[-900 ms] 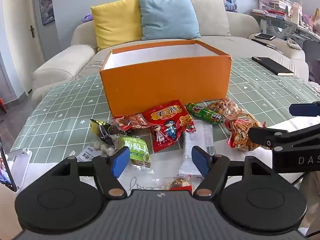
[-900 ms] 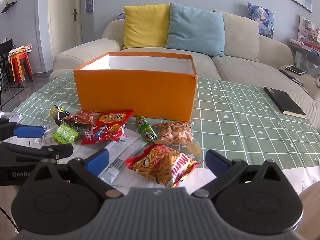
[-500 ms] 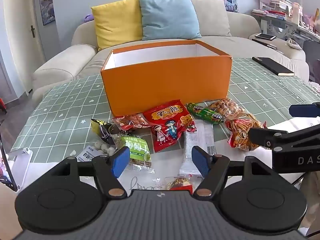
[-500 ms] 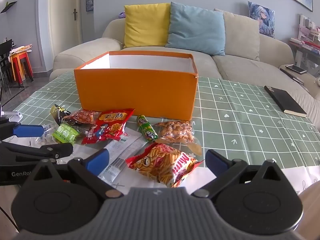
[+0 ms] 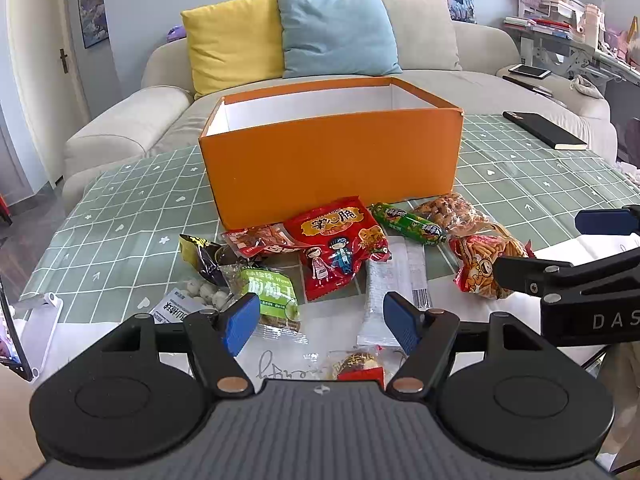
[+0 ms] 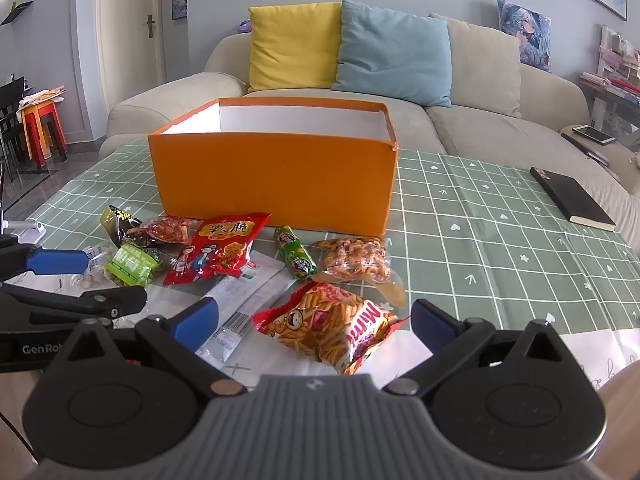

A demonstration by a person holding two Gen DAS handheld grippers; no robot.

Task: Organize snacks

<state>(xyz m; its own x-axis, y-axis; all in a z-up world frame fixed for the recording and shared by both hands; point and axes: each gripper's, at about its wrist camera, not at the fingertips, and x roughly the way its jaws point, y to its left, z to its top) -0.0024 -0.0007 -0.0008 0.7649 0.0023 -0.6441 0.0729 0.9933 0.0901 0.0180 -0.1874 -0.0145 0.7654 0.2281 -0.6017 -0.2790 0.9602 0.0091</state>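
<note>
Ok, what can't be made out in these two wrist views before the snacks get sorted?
- Floor of the orange cardboard box: both views, hidden by its front wall.
- Small red and gold packet: left wrist view, partly covered by the left gripper body.
- Fine print on the white wrapper: too small in either view.
- Device at the left edge: left wrist view, cut off.
</note>
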